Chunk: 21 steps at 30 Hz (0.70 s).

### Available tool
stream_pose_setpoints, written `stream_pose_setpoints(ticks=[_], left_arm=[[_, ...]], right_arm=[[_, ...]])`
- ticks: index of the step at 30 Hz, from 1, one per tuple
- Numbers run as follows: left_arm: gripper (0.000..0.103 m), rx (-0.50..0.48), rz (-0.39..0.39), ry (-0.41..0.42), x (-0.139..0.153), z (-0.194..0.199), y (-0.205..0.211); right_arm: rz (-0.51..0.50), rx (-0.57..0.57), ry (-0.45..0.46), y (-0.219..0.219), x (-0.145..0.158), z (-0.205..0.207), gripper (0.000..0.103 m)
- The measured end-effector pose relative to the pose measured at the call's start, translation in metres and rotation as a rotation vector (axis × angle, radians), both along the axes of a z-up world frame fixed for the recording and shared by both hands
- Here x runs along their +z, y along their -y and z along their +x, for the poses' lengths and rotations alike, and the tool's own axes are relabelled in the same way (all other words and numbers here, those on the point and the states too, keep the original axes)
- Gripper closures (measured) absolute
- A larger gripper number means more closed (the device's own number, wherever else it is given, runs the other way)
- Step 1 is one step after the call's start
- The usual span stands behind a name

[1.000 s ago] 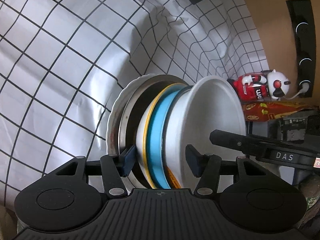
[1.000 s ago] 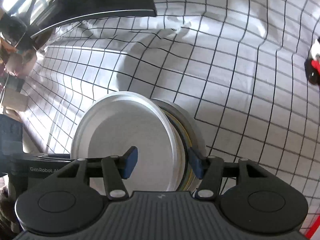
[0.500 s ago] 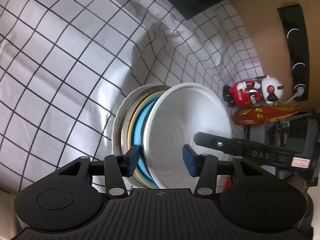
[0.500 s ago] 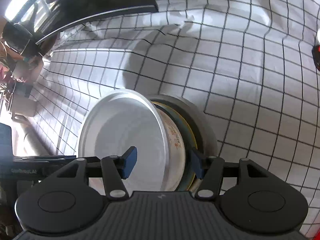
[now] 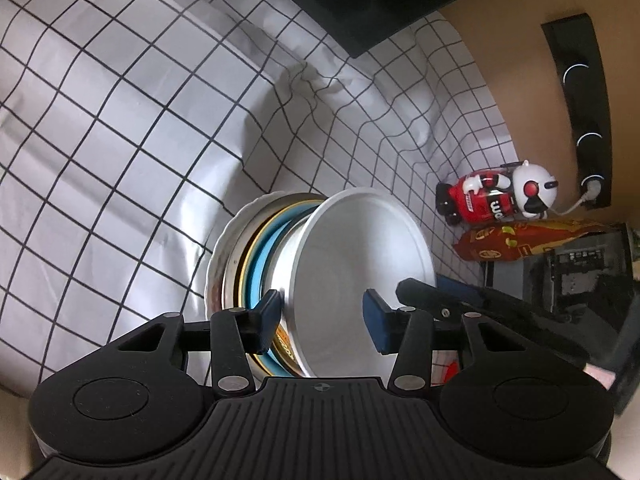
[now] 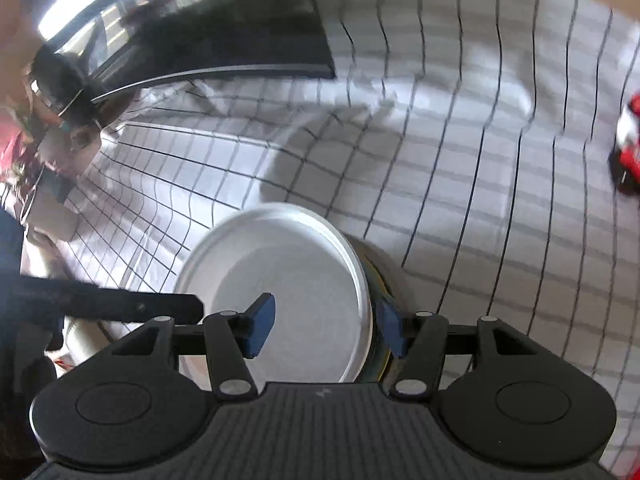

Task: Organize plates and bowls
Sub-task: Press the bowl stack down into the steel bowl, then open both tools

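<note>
A stack of dishes stands on the checked cloth: a scalloped white plate [image 5: 218, 256] at the bottom, a steel plate, a yellow-rimmed blue plate [image 5: 256, 264], and a white bowl [image 5: 360, 256] on top. My left gripper [image 5: 320, 318] is open, its fingers straddling the white bowl's rim on one side. In the right wrist view the white bowl [image 6: 280, 276] fills the middle. My right gripper [image 6: 326, 330] is open, its fingers astride the bowl's rim on the opposite side. The lower plates are mostly hidden.
A red and white toy figure [image 5: 496, 196] and an orange snack bag [image 5: 520, 240] lie at the cloth's far right, next to a black box [image 5: 580, 276]. A black power strip [image 5: 580, 112] is on the tan wall. A dark screen [image 6: 224, 40] borders the cloth's far edge.
Both grippers have shifted around the stack and tilted; the white bowl now shows more from above. The right wrist view is blurred by motion. The jaws stay open.
</note>
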State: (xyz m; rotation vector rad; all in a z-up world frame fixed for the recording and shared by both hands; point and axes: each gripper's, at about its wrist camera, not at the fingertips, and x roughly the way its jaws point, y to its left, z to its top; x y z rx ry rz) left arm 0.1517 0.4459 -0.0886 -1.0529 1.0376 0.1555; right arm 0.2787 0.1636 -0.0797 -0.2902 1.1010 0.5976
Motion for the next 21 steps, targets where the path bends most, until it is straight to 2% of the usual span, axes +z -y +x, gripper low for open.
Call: stream_pose_setpoints(ticks=[5, 9, 12, 14, 18, 21], left_arm=[[0.054, -0.005, 0.006, 0.029, 0.011, -0.001, 0.0], [0.054, -0.009, 0.015, 0.032, 0.015, 0.001, 0.0], [0.057, -0.016, 0.022, 0.001, 0.012, 0.003, 0.002], [0.063, -0.03, 0.061, -0.012, 0.012, 0.004, 0.004], [0.065, -0.047, 0.183, -0.045, 0.015, 0.007, 0.009], [0.065, -0.044, 0.167, -0.037, 0.016, 0.006, 0.008]], right_arm=[[-0.024, 0.02, 0.073, -0.004, 0.007, -0.011, 0.049], [-0.023, -0.014, 0.032, 0.003, 0.0, -0.005, 0.049], [-0.008, -0.022, 0.016, 0.008, -0.002, -0.005, 0.049], [0.011, -0.027, 0.009, 0.011, 0.0, -0.006, 0.05], [0.045, -0.018, 0.011, 0.011, 0.006, -0.011, 0.05], [0.048, -0.007, 0.021, 0.009, 0.009, -0.014, 0.049]])
